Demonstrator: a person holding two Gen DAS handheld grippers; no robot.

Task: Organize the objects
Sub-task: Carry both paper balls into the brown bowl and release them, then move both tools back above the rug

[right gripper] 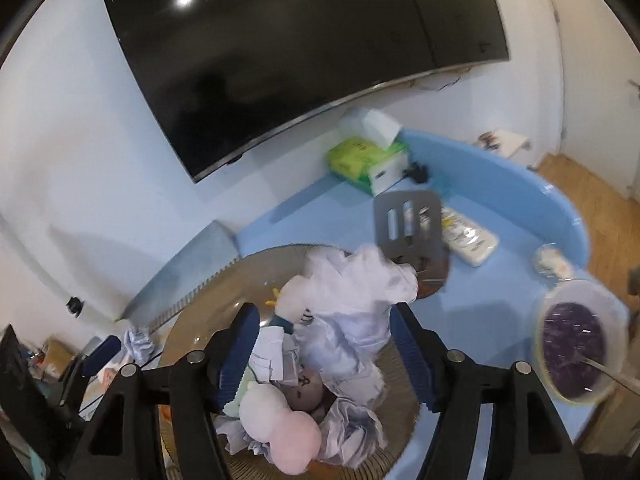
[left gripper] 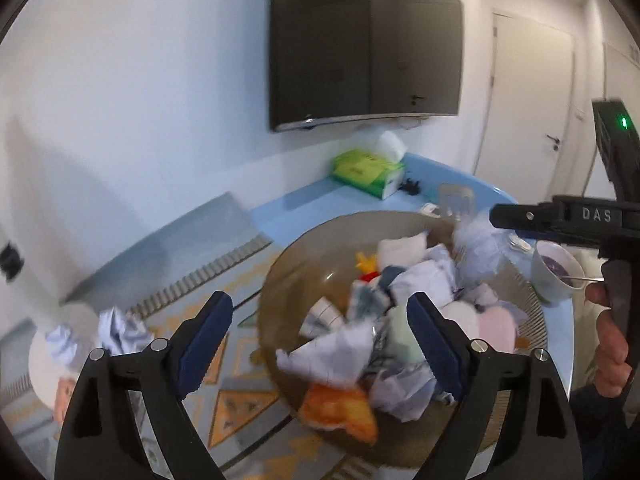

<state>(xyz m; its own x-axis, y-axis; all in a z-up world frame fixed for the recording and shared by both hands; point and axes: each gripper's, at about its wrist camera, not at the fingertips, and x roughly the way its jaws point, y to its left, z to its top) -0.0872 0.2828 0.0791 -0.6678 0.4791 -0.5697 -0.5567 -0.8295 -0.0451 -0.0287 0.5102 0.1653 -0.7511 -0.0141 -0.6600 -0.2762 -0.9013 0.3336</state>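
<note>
The right gripper (right gripper: 322, 354) hangs with jaws apart above the brown bowl (right gripper: 208, 304), which holds crumpled paper (right gripper: 356, 300) and a pink plush toy (right gripper: 280, 428). A slotted spatula (right gripper: 408, 224) lies at the bowl's far edge.

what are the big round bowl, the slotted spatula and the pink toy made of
Big round bowl: seemingly tinted glass or clear plastic, glossy, the patterned surface showing through. Slotted spatula: looks like matte grey metal, possibly plastic. Pink toy: soft plush fabric, fuzzy and rounded.

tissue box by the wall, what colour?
Bright green tissue box with a white end panel; clearest in the right wrist view.
</note>
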